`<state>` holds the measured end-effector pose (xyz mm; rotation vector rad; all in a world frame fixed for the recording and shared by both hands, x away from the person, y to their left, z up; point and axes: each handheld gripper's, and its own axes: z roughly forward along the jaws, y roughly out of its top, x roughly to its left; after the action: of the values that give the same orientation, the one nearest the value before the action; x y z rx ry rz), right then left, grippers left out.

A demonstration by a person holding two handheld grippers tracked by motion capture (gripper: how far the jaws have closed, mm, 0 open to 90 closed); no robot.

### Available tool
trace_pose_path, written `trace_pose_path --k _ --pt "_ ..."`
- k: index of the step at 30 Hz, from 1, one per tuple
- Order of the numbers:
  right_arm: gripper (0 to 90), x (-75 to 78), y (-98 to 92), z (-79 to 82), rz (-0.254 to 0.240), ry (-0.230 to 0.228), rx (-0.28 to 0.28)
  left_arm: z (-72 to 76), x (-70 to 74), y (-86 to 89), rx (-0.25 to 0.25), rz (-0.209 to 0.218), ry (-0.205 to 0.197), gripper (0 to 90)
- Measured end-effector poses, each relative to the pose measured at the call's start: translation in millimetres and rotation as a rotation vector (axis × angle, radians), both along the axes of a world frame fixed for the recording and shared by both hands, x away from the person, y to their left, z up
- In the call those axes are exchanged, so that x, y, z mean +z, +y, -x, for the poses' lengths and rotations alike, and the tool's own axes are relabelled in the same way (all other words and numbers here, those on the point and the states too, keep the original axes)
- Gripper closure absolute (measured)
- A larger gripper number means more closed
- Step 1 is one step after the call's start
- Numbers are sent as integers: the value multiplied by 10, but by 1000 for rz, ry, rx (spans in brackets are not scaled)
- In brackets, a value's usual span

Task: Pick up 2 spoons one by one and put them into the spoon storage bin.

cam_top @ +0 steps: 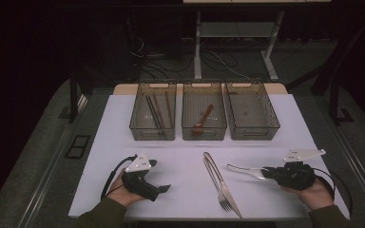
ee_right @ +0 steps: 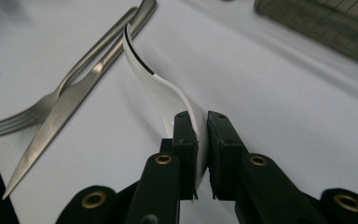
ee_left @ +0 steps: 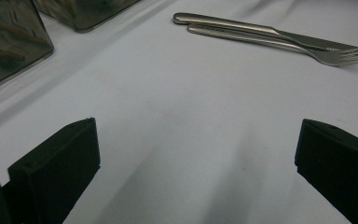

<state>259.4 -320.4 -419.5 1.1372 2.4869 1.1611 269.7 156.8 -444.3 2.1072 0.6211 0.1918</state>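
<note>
**Sorting cutlery: spoon in hand, fork and knife waiting**

Nearest the camera, at the table's front edge, a person's two forearms come in from below, each hand holding a black two-jaw gripper. On the left, the left gripper (cam_top: pixel 164 188) rests low over the white tabletop (cam_top: pixel 180 166) with its jaws spread wide and nothing between them.

Moving right, a shiny steel fork (cam_top: pixel 216 181) and a shiny steel table knife (cam_top: pixel 225 187) lie side by side, touching, on the table's front middle, tines and blade tip toward the person.

Further right, the right gripper (cam_top: pixel 265 171) is clenched on the handle of a white curved spoon (ee_right: pixel 161 91). The spoon sticks out to the left of the jaws, lifted just off the table, near the knife but apart from it.

Along the far side stand three smoky clear plastic bins. The left bin (cam_top: pixel 153 112) holds several dark chopsticks (cam_top: pixel 158 110), the middle bin (cam_top: pixel 204 111) a brown wooden spoon (cam_top: pixel 202 121), and the right bin (cam_top: pixel 251 111) looks empty, though its floor is dim.

The sorting seems partly done: chopsticks and one spoon are binned, the held spoon is likely bound for the middle bin, and the fork and knife are not yet picked up.
</note>
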Motion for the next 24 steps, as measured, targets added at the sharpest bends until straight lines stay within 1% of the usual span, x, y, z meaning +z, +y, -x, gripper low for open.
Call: trace_pose_path --k 6,10,12,19,24 --pt "825 81 62 -67 -25 -45 -16 0 -1 -4 -1 1 1 0" --pt "825 109 101 -119 -36 -64 -19 -1 -1 -9 -1 6 1 0" --pt "824 128 114 -143 -41 -67 -23 1 -2 -9 0 6 1 0" --pt "825 202 172 -277 -65 -94 -37 1 1 -9 -4 9 1 0" --pt "825 296 225 -364 -84 -125 -45 2 2 -14 -10 3 -2 0"
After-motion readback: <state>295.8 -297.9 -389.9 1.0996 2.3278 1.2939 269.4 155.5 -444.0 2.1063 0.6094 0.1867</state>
